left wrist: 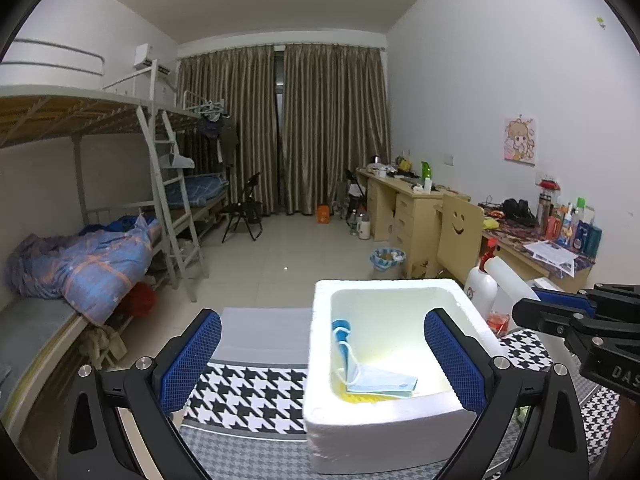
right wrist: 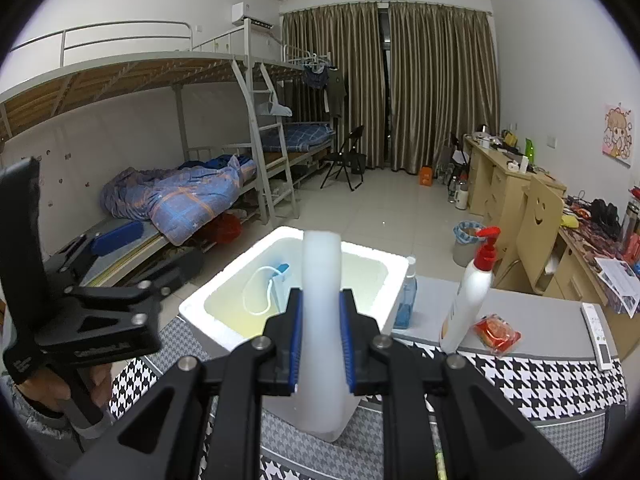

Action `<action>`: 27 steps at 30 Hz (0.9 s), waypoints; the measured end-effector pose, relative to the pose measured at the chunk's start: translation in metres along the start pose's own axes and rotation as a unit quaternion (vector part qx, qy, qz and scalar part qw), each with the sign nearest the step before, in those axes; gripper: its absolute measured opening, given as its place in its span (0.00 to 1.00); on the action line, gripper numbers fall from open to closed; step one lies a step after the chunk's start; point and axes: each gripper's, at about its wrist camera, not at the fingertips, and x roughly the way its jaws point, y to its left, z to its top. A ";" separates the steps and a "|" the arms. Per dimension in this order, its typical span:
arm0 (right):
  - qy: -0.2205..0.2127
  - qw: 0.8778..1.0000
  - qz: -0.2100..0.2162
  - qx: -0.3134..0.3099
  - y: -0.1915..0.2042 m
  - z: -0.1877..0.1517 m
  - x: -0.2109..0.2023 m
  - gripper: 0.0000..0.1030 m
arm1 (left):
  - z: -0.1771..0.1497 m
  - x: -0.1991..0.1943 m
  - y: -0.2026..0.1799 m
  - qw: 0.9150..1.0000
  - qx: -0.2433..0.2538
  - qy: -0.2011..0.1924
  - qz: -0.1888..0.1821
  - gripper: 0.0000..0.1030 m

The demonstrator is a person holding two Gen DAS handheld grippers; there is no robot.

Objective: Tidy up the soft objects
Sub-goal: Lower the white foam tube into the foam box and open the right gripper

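Resting inside a white foam box on a houndstooth cloth, a blue face mask lies under the left gripper, fingers spread wide and empty, while the right gripper pinches a white foam strip; its printed lettering is unreadable.

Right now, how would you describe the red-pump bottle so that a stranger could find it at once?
Find the table with the houndstooth cloth and the white foam box on it. Right of the box stand two bottles: the small clear blue bottle touches the box, and the red-pump bottle is further right, taller, opaque white, leaning, beside a red packet.
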 end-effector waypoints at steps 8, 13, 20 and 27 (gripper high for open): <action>0.010 1.000 0.008 -0.005 0.006 0.004 0.013 0.20 | -0.004 -0.006 0.013 1.000 -0.007 -0.002 0.014 0.99; 0.018 1.000 0.012 -0.008 0.011 0.007 0.023 0.20 | -0.008 -0.012 0.018 1.000 -0.006 -0.004 0.020 0.99; 0.028 0.999 0.018 -0.016 0.019 0.010 0.034 0.20 | -0.012 -0.019 0.027 1.000 -0.006 -0.005 0.027 0.99; 0.045 0.999 0.026 -0.013 0.023 0.013 0.051 0.21 | -0.016 -0.026 0.037 0.999 -0.013 -0.006 0.037 0.99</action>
